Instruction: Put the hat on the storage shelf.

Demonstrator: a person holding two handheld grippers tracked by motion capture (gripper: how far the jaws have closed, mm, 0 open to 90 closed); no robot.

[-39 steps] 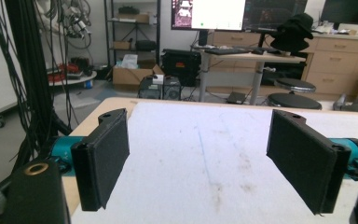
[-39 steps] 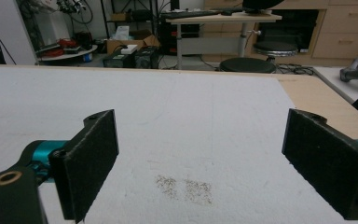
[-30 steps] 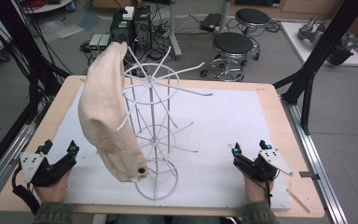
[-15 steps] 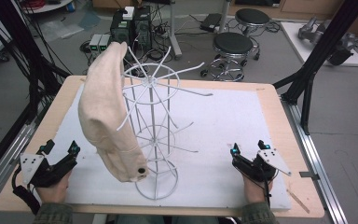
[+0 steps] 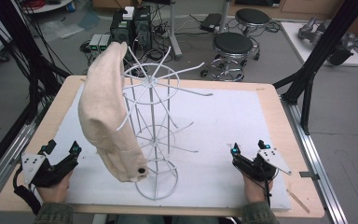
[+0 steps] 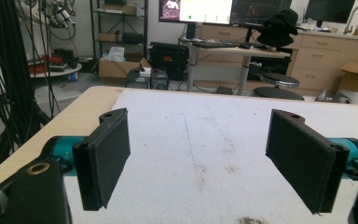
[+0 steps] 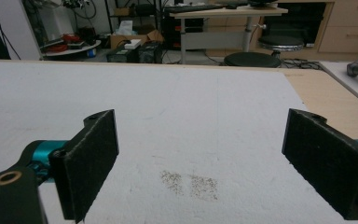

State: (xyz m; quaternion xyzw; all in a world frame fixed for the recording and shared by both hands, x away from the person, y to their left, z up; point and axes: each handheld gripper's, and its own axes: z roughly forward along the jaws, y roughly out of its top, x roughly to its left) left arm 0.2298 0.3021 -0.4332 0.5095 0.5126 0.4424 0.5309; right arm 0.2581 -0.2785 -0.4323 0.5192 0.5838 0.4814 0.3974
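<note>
- Nearest the person, the left gripper (image 5: 60,157) rests low on the front left of the desk (image 5: 265,95), jaws spread wide with nothing between them; its own view looks past the black pads (image 6: 103,156) over bare white mat (image 6: 205,140).
- The right gripper (image 5: 248,150) sits at the front right, jaws likewise wide and empty, over a speckled patch of the same mat in its own view (image 7: 191,182).
- The cream cloth bag (image 5: 105,112) hangs on the left side of the white wire rack (image 5: 156,140), draped from an upper spoke, its lower end just above the rack's base ring. It is nearer the left gripper, well apart from the right.
- The step in hand looks like a reach for the bag. I would bring the left jaws to the lower hem from the side, keeping clear of the spokes, and close on a single fold of cloth rather than on wire.
- The right gripper could steady the rack's base ring or column, since a light wire stand may tip when the cloth is pulled; lifting the bag up and off the spoke should go better than dragging it sideways.
- Hard to make out: how the bag catches on the spoke, what the dark round spot near its lower end (image 5: 141,171) is, and whether anything is inside it.
</note>
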